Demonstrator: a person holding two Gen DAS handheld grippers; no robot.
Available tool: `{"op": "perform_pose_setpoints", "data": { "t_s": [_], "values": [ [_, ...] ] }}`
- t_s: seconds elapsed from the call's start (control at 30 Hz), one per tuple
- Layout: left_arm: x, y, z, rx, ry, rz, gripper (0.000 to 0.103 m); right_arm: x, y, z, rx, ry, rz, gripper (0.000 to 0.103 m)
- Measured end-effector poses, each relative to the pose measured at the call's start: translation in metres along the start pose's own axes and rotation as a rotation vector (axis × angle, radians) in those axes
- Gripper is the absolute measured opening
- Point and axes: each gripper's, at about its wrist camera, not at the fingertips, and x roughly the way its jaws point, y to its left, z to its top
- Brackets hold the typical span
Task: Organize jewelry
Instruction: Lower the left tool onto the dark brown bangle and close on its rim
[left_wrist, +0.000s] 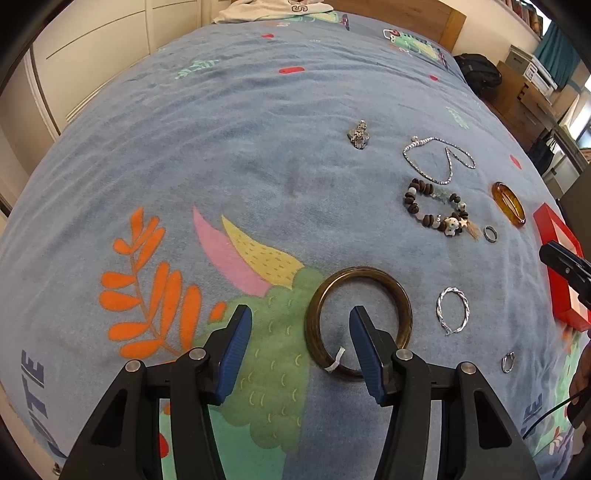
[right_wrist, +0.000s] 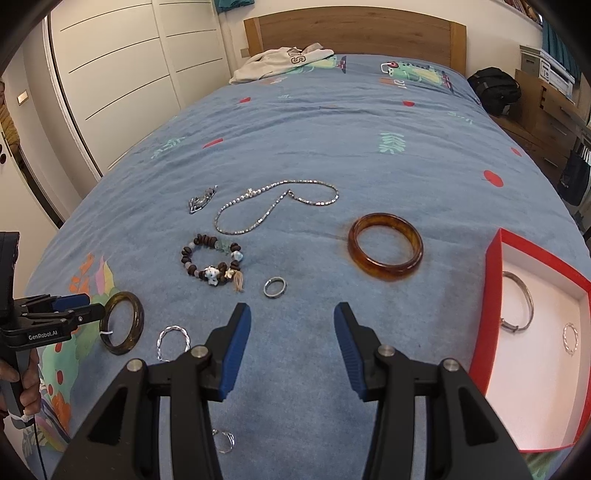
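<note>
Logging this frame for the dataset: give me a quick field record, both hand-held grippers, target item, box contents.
surface: blue printed bedspread
left hand-held gripper: open, one finger inside the dark brown bangle, the other outside its rim, not closed on it
right hand-held gripper: open, empty, above bare bedspread
red box: holds a silver bangle and a thin twisted ring
left out on the bed: amber bangle, beaded bracelet, chain necklace, twisted silver bracelet, small band ring
</note>
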Motion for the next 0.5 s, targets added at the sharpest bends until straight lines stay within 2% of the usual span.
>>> {"op": "perform_pose_setpoints", "data": {
  "t_s": [0.43, 0.5],
  "values": [
    [0.017, 0.002, 0.001, 0.005, 0.026, -0.032, 0.042, 0.035, 0.011, 0.004, -0.043, 0.039, 0.027, 0.045],
    [0.019, 0.002, 0.001, 0.008, 0.026, -0.035, 0.038, 0.042, 0.013, 0.004, -0.049, 0.047, 0.031, 0.045]
  ]
}}
